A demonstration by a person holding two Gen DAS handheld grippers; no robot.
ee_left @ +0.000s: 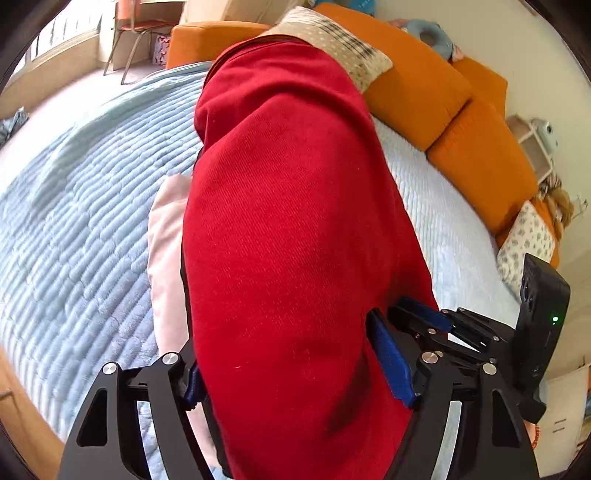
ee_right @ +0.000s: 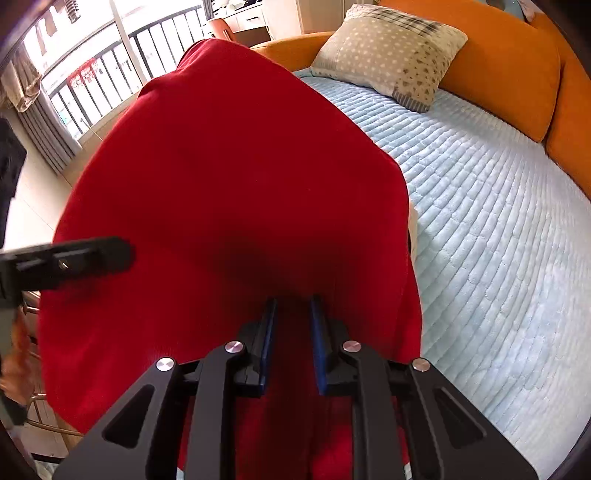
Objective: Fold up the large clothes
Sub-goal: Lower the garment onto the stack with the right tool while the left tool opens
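Note:
A large red garment (ee_left: 288, 229) hangs in front of both cameras above the light blue quilted bed (ee_left: 81, 229). A pale pink lining or layer (ee_left: 166, 258) shows along its left edge. My left gripper (ee_left: 291, 373) has its blue pads (ee_left: 391, 362) spread wide with a thick bunch of the red cloth between them. My right gripper (ee_right: 293, 343) is shut on a fold of the red garment (ee_right: 229, 192), pads (ee_right: 317, 343) close together with cloth pinched between. The right gripper also shows in the left wrist view (ee_left: 428, 314), beside the cloth's right edge.
The bed (ee_right: 498, 236) has orange cushions (ee_left: 417, 74) along its far side and a patterned pillow (ee_right: 391, 51) at its head. A window with railings (ee_right: 110, 74) and a chair (ee_left: 136, 33) stand beyond. Part of the other gripper's body (ee_right: 62, 262) juts in at left.

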